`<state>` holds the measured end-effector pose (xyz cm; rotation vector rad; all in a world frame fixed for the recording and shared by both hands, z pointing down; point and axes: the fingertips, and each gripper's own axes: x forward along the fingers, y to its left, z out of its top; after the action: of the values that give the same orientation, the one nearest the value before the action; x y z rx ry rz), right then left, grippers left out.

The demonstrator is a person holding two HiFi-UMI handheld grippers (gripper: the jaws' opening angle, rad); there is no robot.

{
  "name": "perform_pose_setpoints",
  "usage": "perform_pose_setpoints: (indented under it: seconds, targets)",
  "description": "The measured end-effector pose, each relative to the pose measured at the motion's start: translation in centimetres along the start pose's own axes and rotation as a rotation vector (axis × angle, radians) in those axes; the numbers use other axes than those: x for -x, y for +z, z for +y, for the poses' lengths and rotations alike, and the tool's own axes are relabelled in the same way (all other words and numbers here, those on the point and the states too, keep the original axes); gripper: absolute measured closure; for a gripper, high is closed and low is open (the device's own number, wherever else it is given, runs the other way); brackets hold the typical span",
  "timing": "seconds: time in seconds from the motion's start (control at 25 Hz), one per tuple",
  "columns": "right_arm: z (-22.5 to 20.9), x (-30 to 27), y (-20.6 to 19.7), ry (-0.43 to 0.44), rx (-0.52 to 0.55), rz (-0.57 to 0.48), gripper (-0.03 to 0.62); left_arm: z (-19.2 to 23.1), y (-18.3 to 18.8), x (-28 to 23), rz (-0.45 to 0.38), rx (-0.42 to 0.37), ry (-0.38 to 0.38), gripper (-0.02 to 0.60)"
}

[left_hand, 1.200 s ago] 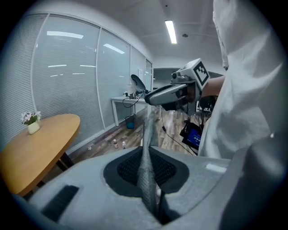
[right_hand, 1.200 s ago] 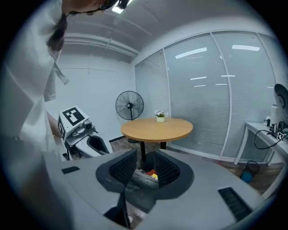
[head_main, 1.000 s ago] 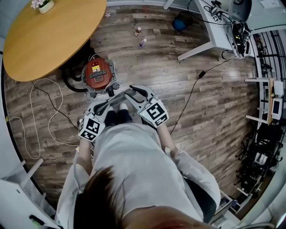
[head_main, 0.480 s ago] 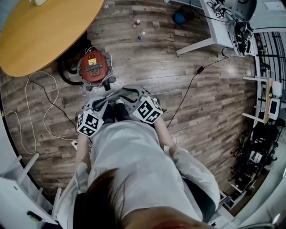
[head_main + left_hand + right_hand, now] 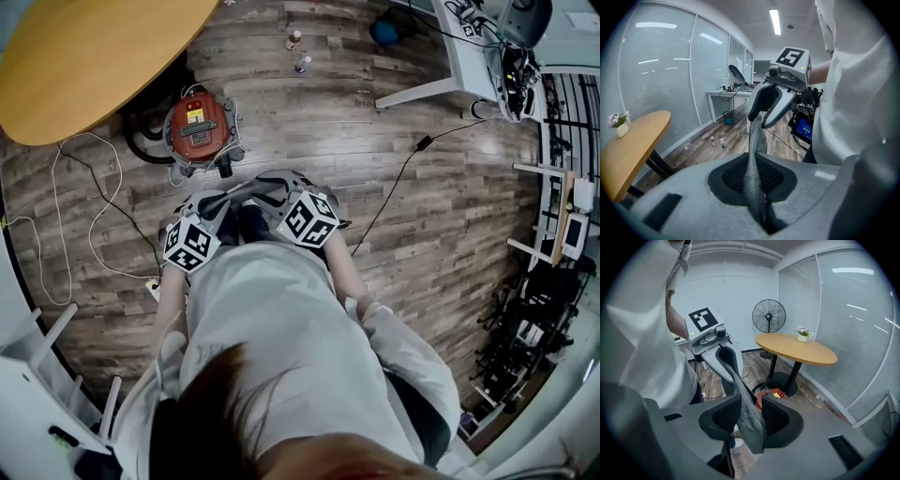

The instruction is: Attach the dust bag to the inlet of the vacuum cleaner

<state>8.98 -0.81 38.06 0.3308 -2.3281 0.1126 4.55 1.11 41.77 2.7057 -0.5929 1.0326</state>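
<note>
A grey dust bag (image 5: 752, 140) hangs stretched as a narrow strip between my two grippers. My left gripper (image 5: 755, 183) is shut on one end of the bag, which runs up to the right gripper (image 5: 769, 101). My right gripper (image 5: 750, 417) is shut on the other end of the dust bag (image 5: 747, 413), with the left gripper (image 5: 715, 345) beyond. In the head view both grippers, left (image 5: 217, 204) and right (image 5: 272, 187), sit close together in front of the person. The red vacuum cleaner (image 5: 199, 127) stands on the floor just beyond them, also visible past the right jaws as the vacuum cleaner (image 5: 772, 394).
A round wooden table (image 5: 84, 56) stands over the vacuum's black hose (image 5: 141, 155). A white cable (image 5: 94, 234) loops on the floor at left. Two small bottles (image 5: 298, 52) and a white desk's leg (image 5: 427, 86) lie farther off. A fan (image 5: 768, 317) stands by the wall.
Both grippers have sunk a little toward the floor with the bag still between them. The right gripper has rolled, so its marker cube shows a different face.
</note>
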Motion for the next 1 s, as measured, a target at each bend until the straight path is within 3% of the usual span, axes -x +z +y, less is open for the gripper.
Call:
perform_pose_setpoints:
  seconds: [0.36, 0.64, 0.8, 1.0]
  targets:
    - [0.2, -1.9, -1.3, 0.006, 0.075, 0.062, 0.454, -0.2, -1.1, -1.1, 0.005, -0.03, -0.013, 0.543]
    - [3.4, -5.1, -3.7, 0.138, 0.176, 0.161, 0.458, -1.9, -3.7, -1.9, 0.037, -0.059, -0.04, 0.543]
    - [4.3, -6.7, -5.2, 0.158, 0.241, 0.207, 0.534, -2.4, -5.3, -2.6, 0.069, -0.083, -0.041, 0.543]
    - [4.5, -9.2, -7.2, 0.151, 0.264, 0.245, 0.556, -2.0, -7.9, -4.4, 0.099, -0.097, -0.003, 0.541]
